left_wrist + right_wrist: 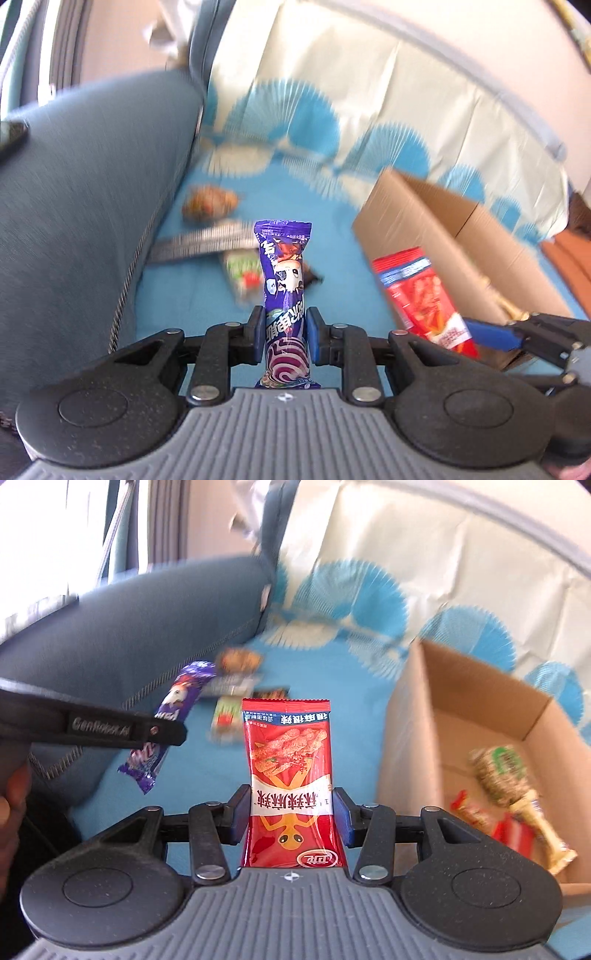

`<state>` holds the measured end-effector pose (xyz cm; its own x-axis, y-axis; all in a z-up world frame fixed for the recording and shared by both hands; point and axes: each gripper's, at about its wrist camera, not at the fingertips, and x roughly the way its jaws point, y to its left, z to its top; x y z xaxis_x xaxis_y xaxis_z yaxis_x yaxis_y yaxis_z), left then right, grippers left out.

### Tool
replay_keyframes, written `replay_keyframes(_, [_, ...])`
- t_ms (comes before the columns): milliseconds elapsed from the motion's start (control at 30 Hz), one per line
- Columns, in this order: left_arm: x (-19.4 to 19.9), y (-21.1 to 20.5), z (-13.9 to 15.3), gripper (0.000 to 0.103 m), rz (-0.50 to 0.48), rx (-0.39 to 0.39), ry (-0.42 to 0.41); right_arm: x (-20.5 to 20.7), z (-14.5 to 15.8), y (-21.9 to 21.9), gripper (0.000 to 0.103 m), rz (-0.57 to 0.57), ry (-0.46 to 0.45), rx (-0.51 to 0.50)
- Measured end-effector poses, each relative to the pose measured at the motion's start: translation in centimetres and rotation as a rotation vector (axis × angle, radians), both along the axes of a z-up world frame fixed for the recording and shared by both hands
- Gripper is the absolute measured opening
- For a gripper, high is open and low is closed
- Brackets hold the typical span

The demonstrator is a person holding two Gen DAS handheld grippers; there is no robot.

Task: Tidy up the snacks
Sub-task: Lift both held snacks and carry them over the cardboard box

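The left gripper [285, 334] pinches a light, crinkly purple snack bar [283, 295] at its lower middle while the right gripper [291, 810] clamps a slippery red snack pouch [290, 771] low, both aloft beside the cardboard box [480, 716].

Right gripper [291, 808] jaws clamp red packet [290, 760] (background seemingly blurred).

Each view is taken close behind its fingers, angled downward; the blue sofa cover [192, 295] and cardboard box [443, 236] are shared.
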<state>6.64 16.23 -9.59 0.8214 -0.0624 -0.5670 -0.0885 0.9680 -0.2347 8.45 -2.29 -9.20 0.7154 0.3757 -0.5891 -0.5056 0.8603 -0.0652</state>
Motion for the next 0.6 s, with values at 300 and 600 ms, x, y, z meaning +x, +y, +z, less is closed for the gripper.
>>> replay_keyframes(300, [-1.9, -0.4, 1.6, 0.025, -0.023, -0.014, -0.124, -3.5, 7.1, -3.1, 0.048, -0.124, -0.146, 0.136])
replay_keyframes(600, [-1.5, -0.3, 1.5, 0.025, -0.036, -0.005, -0.120, -3.8, 13.1, -8.3, 0.048, -0.236, -0.193, 0.339])
